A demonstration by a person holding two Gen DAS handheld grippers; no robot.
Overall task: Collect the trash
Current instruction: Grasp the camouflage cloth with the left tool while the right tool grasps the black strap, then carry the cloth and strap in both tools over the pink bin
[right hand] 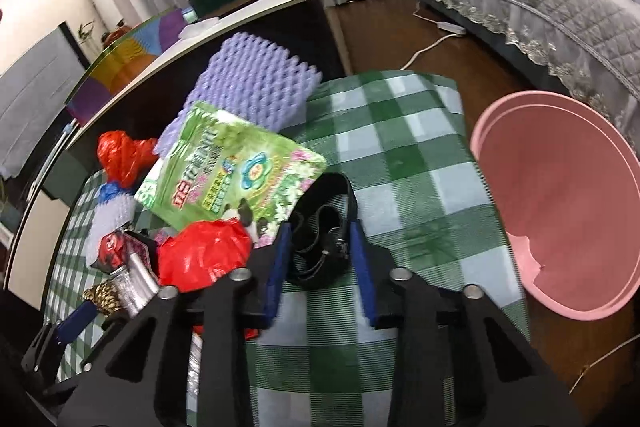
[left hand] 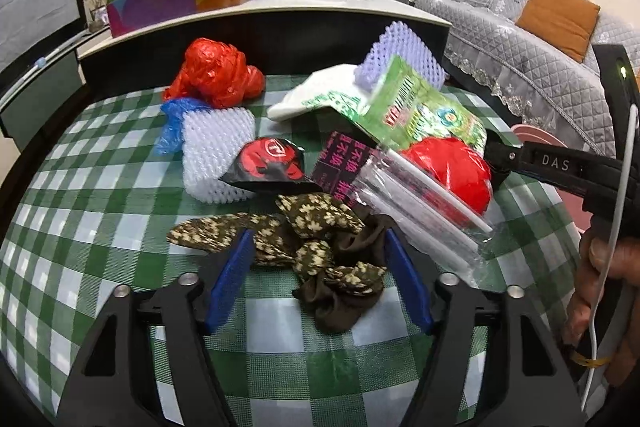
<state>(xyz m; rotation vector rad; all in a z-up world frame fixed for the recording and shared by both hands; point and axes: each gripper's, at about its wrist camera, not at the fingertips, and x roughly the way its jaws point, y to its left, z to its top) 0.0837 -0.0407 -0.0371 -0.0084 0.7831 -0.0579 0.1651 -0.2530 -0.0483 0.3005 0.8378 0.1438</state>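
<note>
On the green checked tablecloth (left hand: 100,211) lies a heap of trash. A crumpled brown flowered cloth (left hand: 320,247) sits between the blue fingers (left hand: 234,275) of my left gripper (left hand: 320,239), which stands open around it. In the right wrist view a coiled black strap with a buckle (right hand: 324,239) is caught between the blue pads (right hand: 360,259) of my right gripper (right hand: 320,227), which is shut on it. Beside the strap lie a red plastic bag (right hand: 204,251) and a green printed packet (right hand: 232,175). A pink bin (right hand: 560,211) stands off the table's right edge.
More trash: a second red bag (left hand: 216,75), white foam net (left hand: 216,143), purple foam net (right hand: 256,83), a black-red wrapper (left hand: 272,163), a clear sleeve of tubes (left hand: 424,211). A dark cabinet (left hand: 280,35) rises behind the table; a grey sofa (right hand: 540,7) stands right.
</note>
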